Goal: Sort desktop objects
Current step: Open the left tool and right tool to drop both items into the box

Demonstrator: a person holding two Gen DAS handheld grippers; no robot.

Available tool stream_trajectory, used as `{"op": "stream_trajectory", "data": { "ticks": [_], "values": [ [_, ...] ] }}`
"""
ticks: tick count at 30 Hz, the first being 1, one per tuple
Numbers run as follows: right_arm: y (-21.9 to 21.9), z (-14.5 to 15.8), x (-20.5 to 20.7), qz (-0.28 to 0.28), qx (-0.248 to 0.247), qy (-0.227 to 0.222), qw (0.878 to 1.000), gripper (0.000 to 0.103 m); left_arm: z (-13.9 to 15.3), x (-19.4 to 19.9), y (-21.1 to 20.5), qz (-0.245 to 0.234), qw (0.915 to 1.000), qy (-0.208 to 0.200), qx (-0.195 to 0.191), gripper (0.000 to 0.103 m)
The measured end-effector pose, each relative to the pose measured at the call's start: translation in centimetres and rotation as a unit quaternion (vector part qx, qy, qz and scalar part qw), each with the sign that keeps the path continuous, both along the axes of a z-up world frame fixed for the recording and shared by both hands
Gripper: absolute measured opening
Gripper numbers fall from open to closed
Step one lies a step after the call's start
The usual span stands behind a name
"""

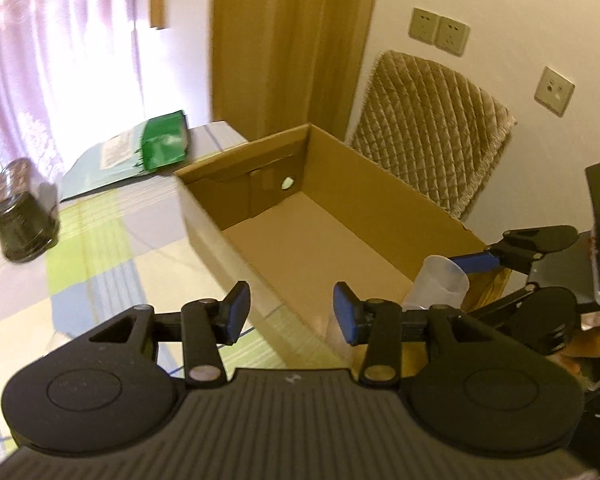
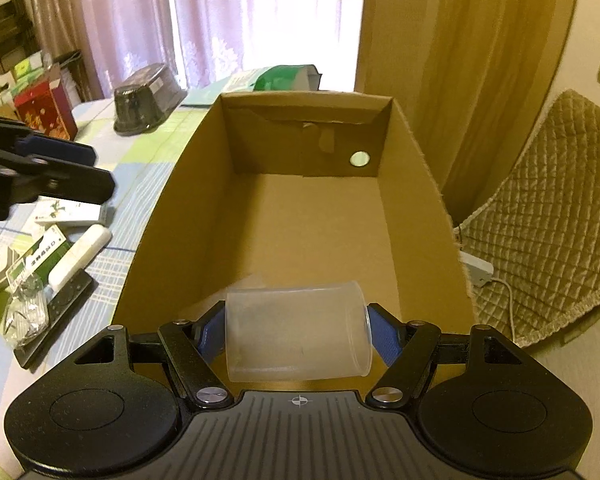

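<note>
Cup (image 2: 298, 330), translucent plastic, lies sideways between the blue pads of the right gripper (image 2: 296, 336), which grasps it above the near end of the cardboard box (image 2: 172, 208). The left gripper (image 1: 290, 316) is released and holds nothing. A good release would need the cup lower, near the box floor, so it does not bounce or roll.

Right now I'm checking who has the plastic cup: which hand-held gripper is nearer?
Right. The right hand-held gripper clamps the plastic cup; the left hand-held gripper hangs open beside it.

Checked tablecloth (image 2: 140, 152) carries open cardboard box (image 2: 160, 216), dark tub (image 2: 148, 100), green bag (image 2: 284, 78), small packets (image 2: 40, 256)
</note>
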State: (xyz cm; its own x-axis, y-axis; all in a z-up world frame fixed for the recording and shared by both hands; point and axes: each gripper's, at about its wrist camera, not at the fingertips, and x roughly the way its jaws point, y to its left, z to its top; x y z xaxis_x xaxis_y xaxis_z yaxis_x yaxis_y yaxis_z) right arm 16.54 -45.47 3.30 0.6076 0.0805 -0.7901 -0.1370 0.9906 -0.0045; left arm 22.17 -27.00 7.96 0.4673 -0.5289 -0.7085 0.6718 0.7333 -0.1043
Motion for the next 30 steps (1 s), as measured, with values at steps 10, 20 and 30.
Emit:
{"op": "stream_trajectory", "data": {
  "ticks": [10, 20, 30],
  "values": [
    [1.5, -1.3, 1.2, 0.013, -0.008, 0.018, 1.0, 0.072, -0.7, -0.4, 3.4, 0.031, 0.9994, 0.014, -0.004, 0.042],
    [2.2, -1.9, 1.9, 0.012, -0.016, 0.022, 1.0, 0.091, -1.2, -0.7, 5.0, 0.046, 0.9988, 0.018, -0.004, 0.05],
    [2.7, -0.7, 1.2, 0.011, -0.018, 0.005, 1.0, 0.099, -1.1, -1.7, 7.4, 0.068, 0.9975, 0.019, -0.003, 0.052]
  ]
}}
